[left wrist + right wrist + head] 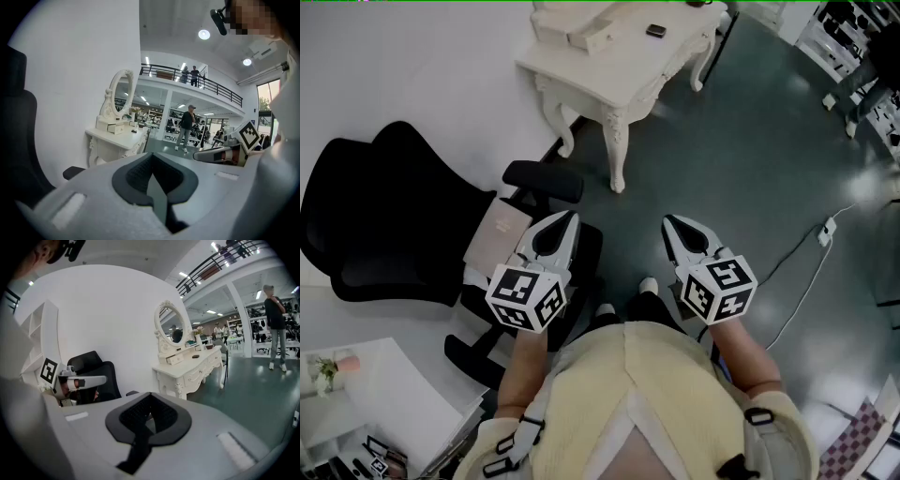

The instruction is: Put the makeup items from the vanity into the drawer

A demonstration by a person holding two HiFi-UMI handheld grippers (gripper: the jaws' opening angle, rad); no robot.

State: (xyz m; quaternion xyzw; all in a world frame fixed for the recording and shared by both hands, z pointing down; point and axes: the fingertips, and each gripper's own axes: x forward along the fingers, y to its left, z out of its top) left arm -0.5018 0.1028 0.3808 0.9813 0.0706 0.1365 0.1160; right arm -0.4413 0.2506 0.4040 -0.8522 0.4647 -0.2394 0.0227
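- The dark green floor (750, 150) fills the middle of the head view, and we stand on it with open floor between us and the furniture.
- A black office chair (384, 206) sits at our near left, just beside the left hand.
- The white vanity counter (609, 70) stands far ahead against the wall. Its long axis runs away from us toward the far right, and its near carved leg lies roughly on the line between our two hands.
- An oval mirror (171, 329) rises from the counter's wall side.
- The left claw (569, 217) is closed with nothing in it, its pads meeting in its own view (152, 176).
- The right claw (668, 223) is likewise closed and empty (147, 416). Both point forward and slightly down, well apart from the counter.
- A small drawer box (581, 36) sits on the counter's far left part, under the mirror. We cannot tell whether it or a front drawer is the one meant.
- A small dark item (655, 31), probably makeup, lies on the counter's bare top, to the right of the box. We judge it lies straight ahead of the right claw, so that hand suits it once we walk up, and the left suits the drawer.
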